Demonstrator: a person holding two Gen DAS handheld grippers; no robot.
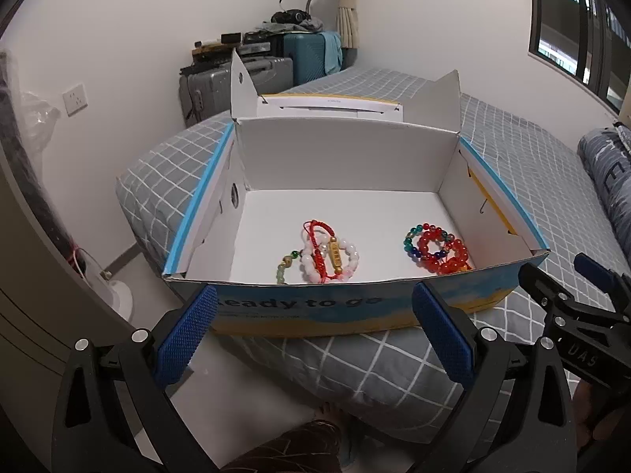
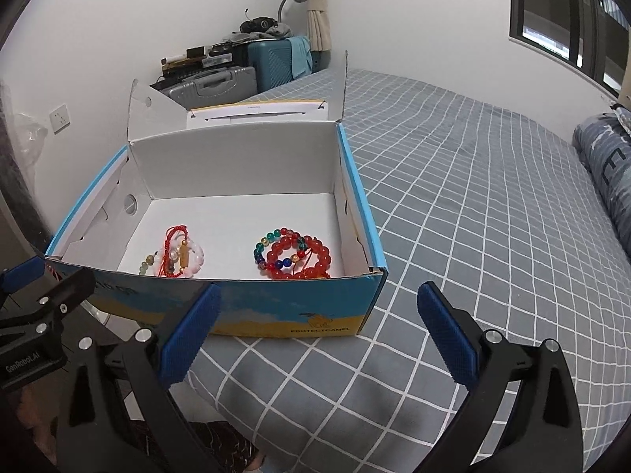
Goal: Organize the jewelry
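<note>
Grey checked bedding (image 2: 473, 197) held an open white-lined cardboard box (image 1: 347, 157). 2 tangled piles of beaded bracelets, red-and-pink (image 1: 327, 254) and red-and-multicolour (image 1: 437, 248), lay lower centre inside. Left gripper (image 1: 315, 327) and right gripper (image 2: 319, 331) gaped wide, empty. Beads looked light, slippery; pinching 1 strand seemed best.

Open cardboard box (image 1: 347, 157) resting on a bed (image 1: 512, 165) with a grey checked cover, lid folded back. On the white box floor lie two clusters, well apart: a pink bead bracelet (image 1: 347, 260) tangled with a red cord bracelet (image 1: 319, 236) and a green bead strand (image 1: 284, 266); and red bead bracelets (image 1: 443, 252) overlapping a multicoloured bead bracelet (image 1: 410, 242). Left gripper (image 1: 315, 331) in the foreground, blue pads spread wide, holding nothing. Part of the right gripper (image 1: 591, 276) shows at the right edge. Suitcases (image 1: 236, 79) stand against the far wall.
</note>
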